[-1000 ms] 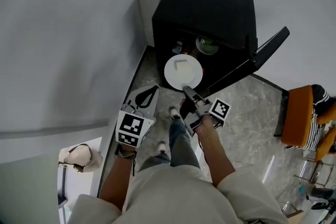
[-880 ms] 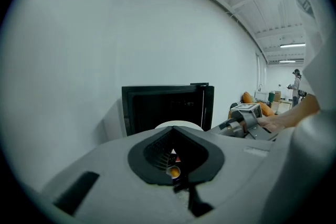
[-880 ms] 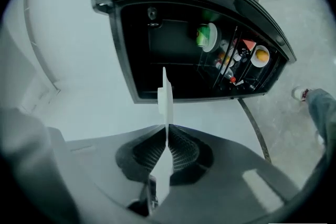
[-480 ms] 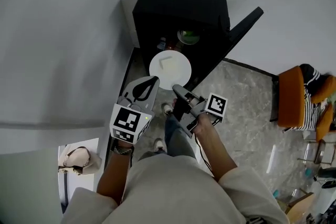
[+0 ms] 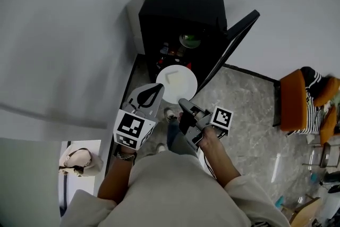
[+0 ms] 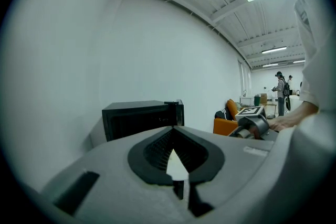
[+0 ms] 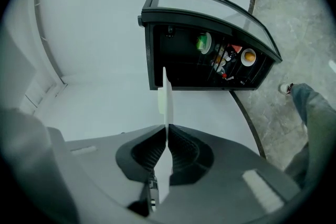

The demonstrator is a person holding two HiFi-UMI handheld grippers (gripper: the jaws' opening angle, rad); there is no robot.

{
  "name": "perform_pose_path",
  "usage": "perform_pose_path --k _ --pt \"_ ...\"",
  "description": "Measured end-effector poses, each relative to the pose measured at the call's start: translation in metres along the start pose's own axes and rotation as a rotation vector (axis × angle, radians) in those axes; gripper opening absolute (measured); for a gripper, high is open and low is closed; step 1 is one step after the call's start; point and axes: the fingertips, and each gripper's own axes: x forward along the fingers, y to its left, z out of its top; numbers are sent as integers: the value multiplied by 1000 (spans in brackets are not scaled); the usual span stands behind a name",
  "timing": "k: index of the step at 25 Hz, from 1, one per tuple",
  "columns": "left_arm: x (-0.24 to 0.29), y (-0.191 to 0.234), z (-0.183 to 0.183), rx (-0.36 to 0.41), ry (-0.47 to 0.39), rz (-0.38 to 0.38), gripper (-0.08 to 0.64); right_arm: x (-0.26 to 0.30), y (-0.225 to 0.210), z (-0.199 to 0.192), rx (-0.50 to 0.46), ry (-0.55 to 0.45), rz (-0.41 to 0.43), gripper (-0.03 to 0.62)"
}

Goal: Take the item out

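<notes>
A person's right tongs (image 5: 184,104) clamp the rim of a white plate (image 5: 176,84), holding it just outside the open front of a black cabinet (image 5: 183,5). The cabinet stands on a grey stone floor (image 5: 249,109) against a white wall, and its door (image 5: 229,48) hangs open at right. Small items sit inside, among them a green one (image 7: 203,42). The left tongs (image 5: 158,87), tips closed together on nothing, hover beside the plate's left edge. An orange chair (image 5: 294,103) stands well apart at right.

White plate (image 5: 176,84), black cabinet (image 5: 183,5), grey marbled floor (image 5: 249,109)
</notes>
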Motion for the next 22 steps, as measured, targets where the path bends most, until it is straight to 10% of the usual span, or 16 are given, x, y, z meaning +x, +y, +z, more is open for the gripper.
perform_pose_path --k 22 --pt "-14 -16 7 60 -7 12 5 -13 16 -29 -21 3 18 15"
